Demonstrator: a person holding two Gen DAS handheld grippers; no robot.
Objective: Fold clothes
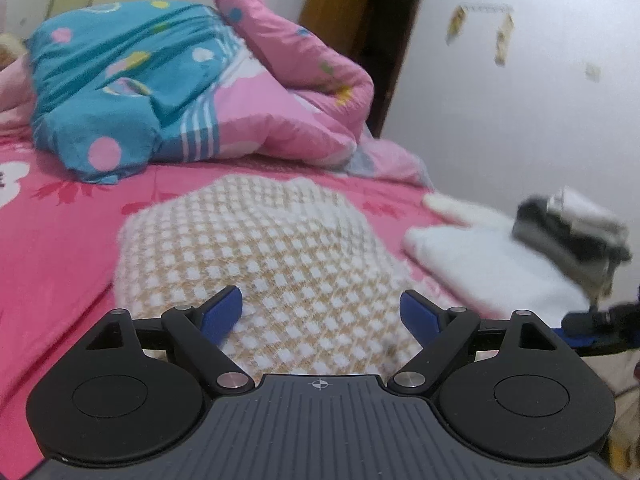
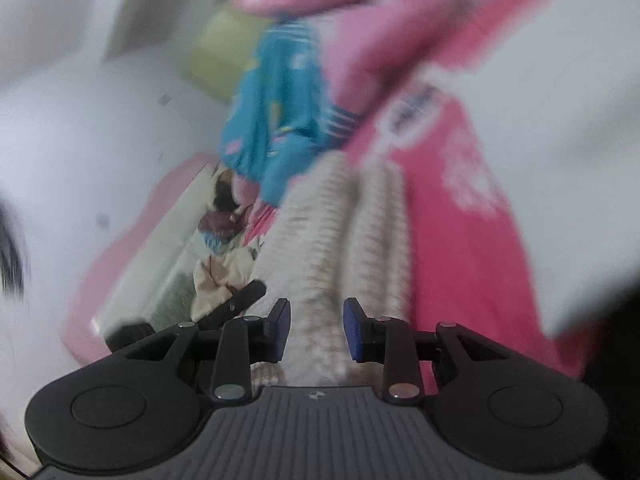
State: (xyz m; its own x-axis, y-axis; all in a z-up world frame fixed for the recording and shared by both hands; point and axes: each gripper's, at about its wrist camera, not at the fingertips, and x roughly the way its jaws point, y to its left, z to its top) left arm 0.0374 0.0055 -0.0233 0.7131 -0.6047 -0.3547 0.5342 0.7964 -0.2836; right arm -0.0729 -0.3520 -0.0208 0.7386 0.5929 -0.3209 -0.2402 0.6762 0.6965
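A cream and tan checked knit garment (image 1: 256, 248) lies humped on the pink bed sheet (image 1: 60, 248). My left gripper (image 1: 320, 312) hovers low over its near end. The jaws stand wide and open, and the blue pads (image 1: 222, 312) sit on either side of the knit. In the right wrist view the picture is rolled and blurred. My right gripper (image 2: 316, 328) has its jaws narrowed, and the knit garment (image 2: 320, 240) fills the gap between the pads. Blur hides whether the pads press on it. The right tool's blurred housing (image 1: 572, 232) shows at the right edge of the left wrist view.
A folded white cloth (image 1: 472, 256) lies to the right of the knit. A bundled blue and pink quilt (image 1: 160, 88) is heaped at the back of the bed. A white wall and a dark doorway (image 1: 388, 52) stand behind it. Clutter (image 2: 224, 216) lies beside the bed.
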